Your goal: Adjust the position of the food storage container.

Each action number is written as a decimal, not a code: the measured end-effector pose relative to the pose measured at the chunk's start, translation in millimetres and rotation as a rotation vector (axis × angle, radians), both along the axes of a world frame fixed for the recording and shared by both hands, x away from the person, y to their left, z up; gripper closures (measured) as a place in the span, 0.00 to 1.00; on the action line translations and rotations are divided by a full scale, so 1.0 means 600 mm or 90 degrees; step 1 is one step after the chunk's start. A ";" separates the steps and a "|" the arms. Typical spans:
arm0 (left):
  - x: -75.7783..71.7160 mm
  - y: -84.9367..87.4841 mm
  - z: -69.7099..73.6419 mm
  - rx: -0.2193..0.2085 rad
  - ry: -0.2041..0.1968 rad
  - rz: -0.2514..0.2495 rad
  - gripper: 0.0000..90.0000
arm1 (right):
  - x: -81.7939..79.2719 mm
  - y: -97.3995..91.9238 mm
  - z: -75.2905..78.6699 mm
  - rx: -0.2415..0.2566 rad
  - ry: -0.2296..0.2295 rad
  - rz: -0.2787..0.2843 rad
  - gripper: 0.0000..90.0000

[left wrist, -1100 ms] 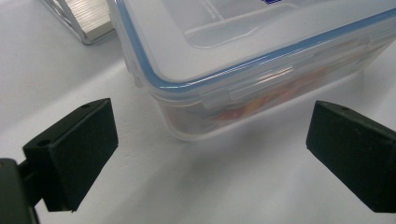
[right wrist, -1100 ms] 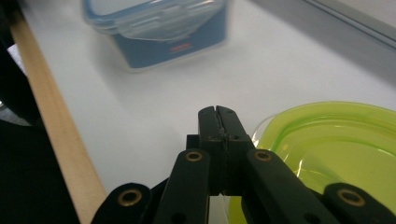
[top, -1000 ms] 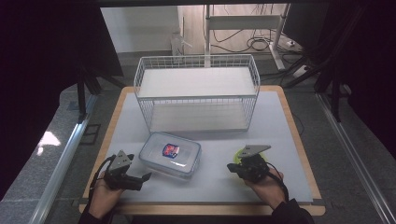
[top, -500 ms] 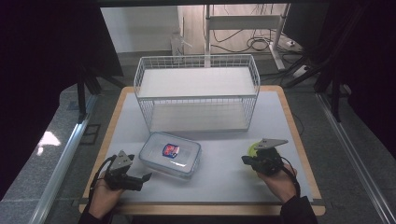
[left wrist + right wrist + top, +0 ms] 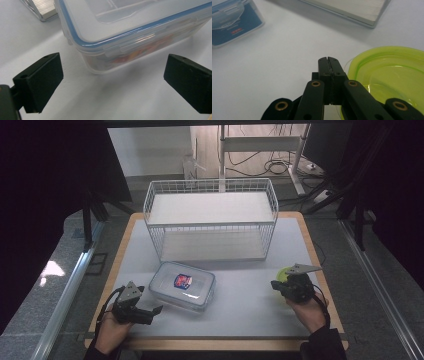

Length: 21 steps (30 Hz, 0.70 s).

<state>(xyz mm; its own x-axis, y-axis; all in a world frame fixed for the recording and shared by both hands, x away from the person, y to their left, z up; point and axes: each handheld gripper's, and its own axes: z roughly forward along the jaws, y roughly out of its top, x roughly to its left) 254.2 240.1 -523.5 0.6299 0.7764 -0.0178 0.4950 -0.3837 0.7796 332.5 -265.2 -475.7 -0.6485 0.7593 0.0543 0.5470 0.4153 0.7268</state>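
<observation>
A clear plastic container (image 5: 182,285) with a blue-sealed lid and a printed label lies at the front middle of the white mat. My left gripper (image 5: 155,312) rests just left of it, jaws open and spread toward the container's corner (image 5: 130,27), touching nothing. In its own view the left gripper (image 5: 112,80) has bare mat between its pads. At the front right, my right gripper (image 5: 277,285) is shut on the rim of a translucent yellow-green bowl (image 5: 283,273). The right gripper view has the closed jaws (image 5: 328,60) beside the bowl (image 5: 392,75), and the container (image 5: 232,20) farther off.
A white wire basket rack (image 5: 210,220) with an upper shelf stands across the back of the mat; its base edge (image 5: 352,10) lies just beyond the bowl. The wooden table edge (image 5: 320,265) runs close on the right. Dark curtains and cables surround the table.
My right hand has carried the green bowl to the right and slightly farther back, away from the container. The left gripper and the container have stayed put.
</observation>
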 end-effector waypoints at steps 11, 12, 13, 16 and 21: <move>0.002 0.012 0.007 -0.014 0.013 0.032 0.13 | -0.013 0.013 0.010 -0.010 -0.031 0.018 0.99; 0.004 0.019 0.009 -0.017 0.009 0.036 0.17 | -0.017 0.019 0.012 -0.011 -0.032 0.029 1.00; 0.006 0.023 0.010 -0.022 0.008 0.038 0.22 | -0.018 0.022 0.012 -0.014 -0.034 0.036 1.00; 0.015 0.038 0.015 -0.064 0.011 0.038 0.41 | -0.022 0.032 0.012 -0.012 -0.027 0.049 1.00; 0.027 0.061 0.025 -0.139 -0.001 0.015 0.64 | -0.026 0.044 0.014 0.010 -0.019 0.067 1.00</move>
<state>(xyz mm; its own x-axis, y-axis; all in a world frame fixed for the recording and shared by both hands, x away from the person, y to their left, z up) 270.5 276.7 -508.8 0.6112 0.7692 -0.1865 0.5013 -0.1938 0.8433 317.0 -238.6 -467.0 -0.7256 0.6866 0.0452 0.4795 0.4574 0.7489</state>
